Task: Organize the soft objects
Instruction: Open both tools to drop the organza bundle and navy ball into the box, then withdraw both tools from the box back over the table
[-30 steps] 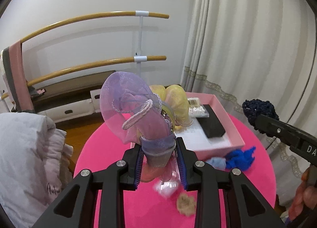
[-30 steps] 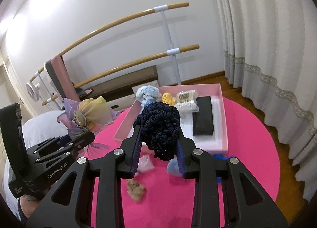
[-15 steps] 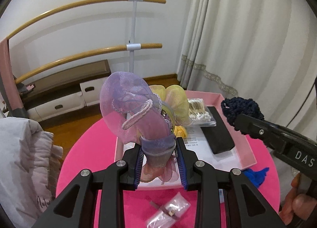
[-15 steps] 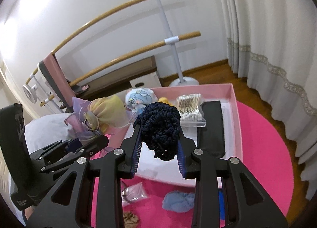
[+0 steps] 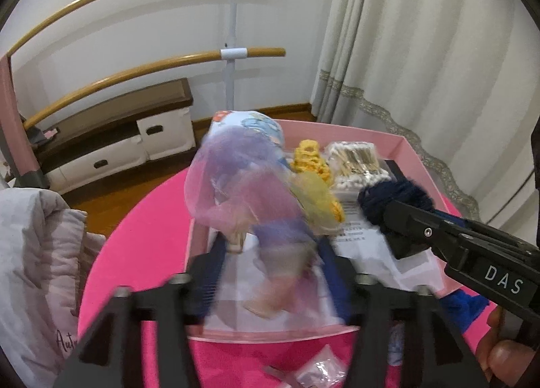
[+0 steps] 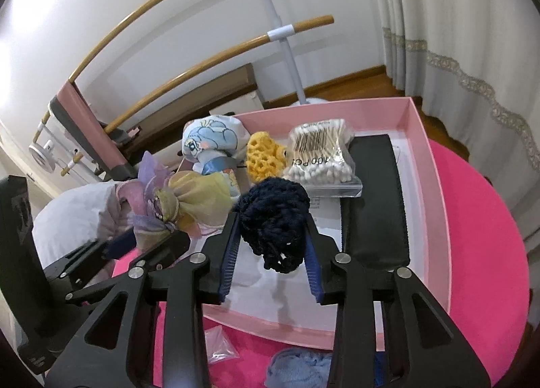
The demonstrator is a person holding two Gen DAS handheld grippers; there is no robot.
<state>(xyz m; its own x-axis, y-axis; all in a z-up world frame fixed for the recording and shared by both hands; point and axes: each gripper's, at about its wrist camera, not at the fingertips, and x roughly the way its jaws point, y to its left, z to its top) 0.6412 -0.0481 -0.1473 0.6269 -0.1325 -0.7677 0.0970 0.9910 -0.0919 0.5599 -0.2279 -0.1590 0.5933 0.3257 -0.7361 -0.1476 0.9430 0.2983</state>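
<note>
You are carrying two light, squashy things over the near-left part of the shallow pink cardboard box (image 6: 435,165) on the round pink tabletop (image 6: 479,219). The lilac-and-yellow gauze hair bow (image 5: 243,185) is floppy and slippery, so it is best taken at its gathered middle knot. The navy crocheted hair net (image 6: 273,219) is springy and compressible; grip it across its bulk, not by a loose loop. Your left gripper (image 5: 270,273) is opening wide, its blue pads drawing off the blurred bow, which is hanging loosely between them over the box floor. Your right gripper (image 6: 273,263) is just starting to open, its pads still pressing both sides of the net above the white paper lining.
</note>
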